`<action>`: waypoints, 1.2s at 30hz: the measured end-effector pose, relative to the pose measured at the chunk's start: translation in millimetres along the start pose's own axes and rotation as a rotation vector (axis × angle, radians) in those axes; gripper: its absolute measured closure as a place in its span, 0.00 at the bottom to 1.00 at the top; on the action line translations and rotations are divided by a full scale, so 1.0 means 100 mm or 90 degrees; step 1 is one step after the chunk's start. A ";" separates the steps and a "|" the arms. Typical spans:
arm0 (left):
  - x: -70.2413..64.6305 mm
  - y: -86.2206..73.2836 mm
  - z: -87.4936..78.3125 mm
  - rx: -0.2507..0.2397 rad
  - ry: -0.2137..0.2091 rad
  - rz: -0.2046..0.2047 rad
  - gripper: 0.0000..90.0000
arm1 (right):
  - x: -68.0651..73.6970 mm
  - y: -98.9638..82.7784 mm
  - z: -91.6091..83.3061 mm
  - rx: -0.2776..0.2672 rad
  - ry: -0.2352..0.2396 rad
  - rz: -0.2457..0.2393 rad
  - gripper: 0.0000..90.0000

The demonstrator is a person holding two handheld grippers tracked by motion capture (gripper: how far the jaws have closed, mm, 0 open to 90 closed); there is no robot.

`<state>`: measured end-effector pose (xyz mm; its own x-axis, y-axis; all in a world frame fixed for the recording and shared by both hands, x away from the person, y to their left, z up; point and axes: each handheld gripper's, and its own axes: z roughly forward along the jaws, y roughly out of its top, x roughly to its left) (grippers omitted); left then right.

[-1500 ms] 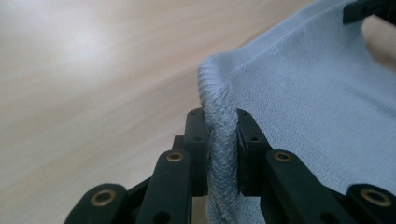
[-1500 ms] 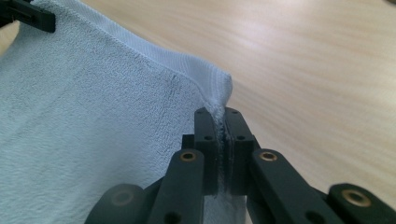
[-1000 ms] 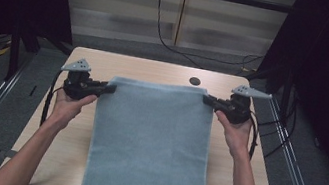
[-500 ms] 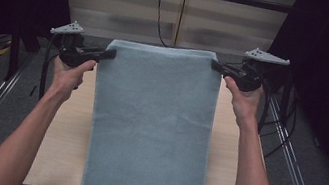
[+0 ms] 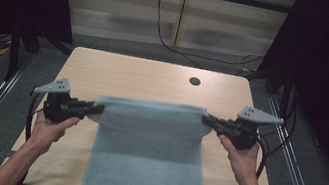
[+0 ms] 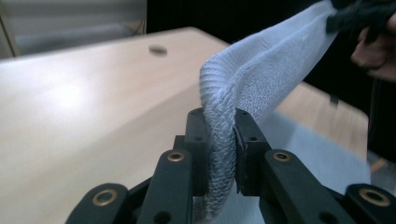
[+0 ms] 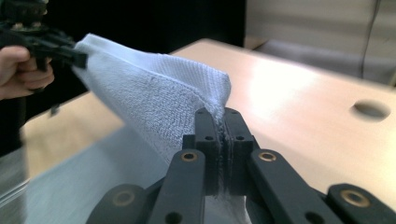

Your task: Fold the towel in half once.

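Observation:
A light blue towel hangs stretched between my two grippers above the wooden table, and its lower part drapes over the table's front edge. My left gripper is shut on the towel's left top corner. My right gripper is shut on the right top corner. Across the towel, the left gripper view shows the other hand at the far right. The towel sags a little between the two grips.
A round cable hole sits in the table's far right part. Metal rails run along both sides of the table. A black cable hangs down the back wall. Dark curtains stand at both sides.
Both grippers rose and went toward the back of the table with the towel, then came back toward me and down, lower and nearer than at the start. Both grips held.

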<state>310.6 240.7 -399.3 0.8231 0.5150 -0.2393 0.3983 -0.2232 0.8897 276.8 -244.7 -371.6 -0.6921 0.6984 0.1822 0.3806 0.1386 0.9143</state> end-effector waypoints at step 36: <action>0.32 -0.80 0.70 0.178 0.049 -0.002 0.88 | -0.11 -1.06 0.67 0.280 -0.051 0.037 0.97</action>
<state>333.8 217.3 -505.5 0.7928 0.5748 -0.2024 0.5061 -0.4360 0.7442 285.0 -219.7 -495.1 -0.6193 0.7631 0.1846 0.6537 0.3710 0.6596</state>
